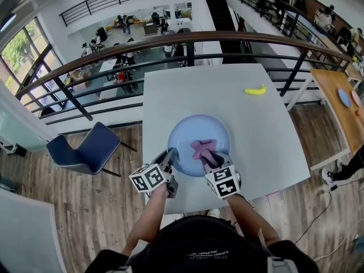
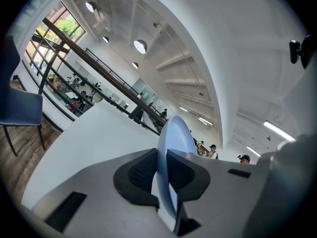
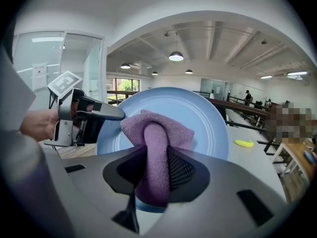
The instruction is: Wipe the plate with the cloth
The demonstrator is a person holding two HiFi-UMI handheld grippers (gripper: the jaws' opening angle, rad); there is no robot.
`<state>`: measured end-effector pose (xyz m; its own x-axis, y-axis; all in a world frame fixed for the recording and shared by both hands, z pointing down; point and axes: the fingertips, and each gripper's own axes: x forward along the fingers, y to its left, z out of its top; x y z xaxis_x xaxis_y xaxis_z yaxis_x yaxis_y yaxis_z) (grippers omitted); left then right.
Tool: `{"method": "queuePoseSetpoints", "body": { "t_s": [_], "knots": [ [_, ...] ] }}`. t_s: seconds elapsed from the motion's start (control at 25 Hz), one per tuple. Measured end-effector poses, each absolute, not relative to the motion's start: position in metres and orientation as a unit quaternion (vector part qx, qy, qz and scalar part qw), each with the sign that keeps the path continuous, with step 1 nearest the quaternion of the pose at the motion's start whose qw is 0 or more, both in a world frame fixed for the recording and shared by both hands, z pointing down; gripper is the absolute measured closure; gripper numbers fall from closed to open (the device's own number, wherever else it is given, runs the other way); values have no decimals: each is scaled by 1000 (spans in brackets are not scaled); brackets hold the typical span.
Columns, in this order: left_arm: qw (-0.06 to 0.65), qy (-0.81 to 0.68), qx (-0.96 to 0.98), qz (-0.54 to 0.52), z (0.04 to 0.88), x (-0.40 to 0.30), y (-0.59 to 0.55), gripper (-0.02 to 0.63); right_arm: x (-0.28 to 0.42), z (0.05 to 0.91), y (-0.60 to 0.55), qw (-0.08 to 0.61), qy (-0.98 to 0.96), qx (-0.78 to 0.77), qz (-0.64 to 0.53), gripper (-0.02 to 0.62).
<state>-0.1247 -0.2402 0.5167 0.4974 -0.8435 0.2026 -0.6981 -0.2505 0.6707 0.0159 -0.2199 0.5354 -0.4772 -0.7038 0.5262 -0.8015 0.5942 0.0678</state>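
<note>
A pale blue plate rests near the front of the white table. A purple cloth lies bunched on its near half. My right gripper reaches over the plate's near edge and is shut on the cloth, which hangs folded between the pads and rests against the plate. My left gripper is at the plate's left rim. In the left gripper view the rim stands edge-on between the pads, which close on it. The right gripper view shows the left gripper at the plate's left edge.
A yellow banana lies on the table's far right part, well beyond the plate. A blue chair stands on the wooden floor to the left. A dark railing runs behind the table, and a wooden table stands at the right.
</note>
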Motion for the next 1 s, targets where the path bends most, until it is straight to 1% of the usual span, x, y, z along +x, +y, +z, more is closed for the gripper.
{"method": "queuePoseSetpoints", "body": {
  "t_s": [0.4,0.88,1.0],
  "knots": [
    [370,-486,785,-107,520,-123,-239,558,56,528,-243,236,-830,495,105,479],
    [372,-484,785,-104,524,-123,-235,557,61,532,-237,233,-827,500,111,477],
    [373,-489,782,-100,527,-123,-236,558,59,526,-237,221,-832,498,101,479]
  ]
}}
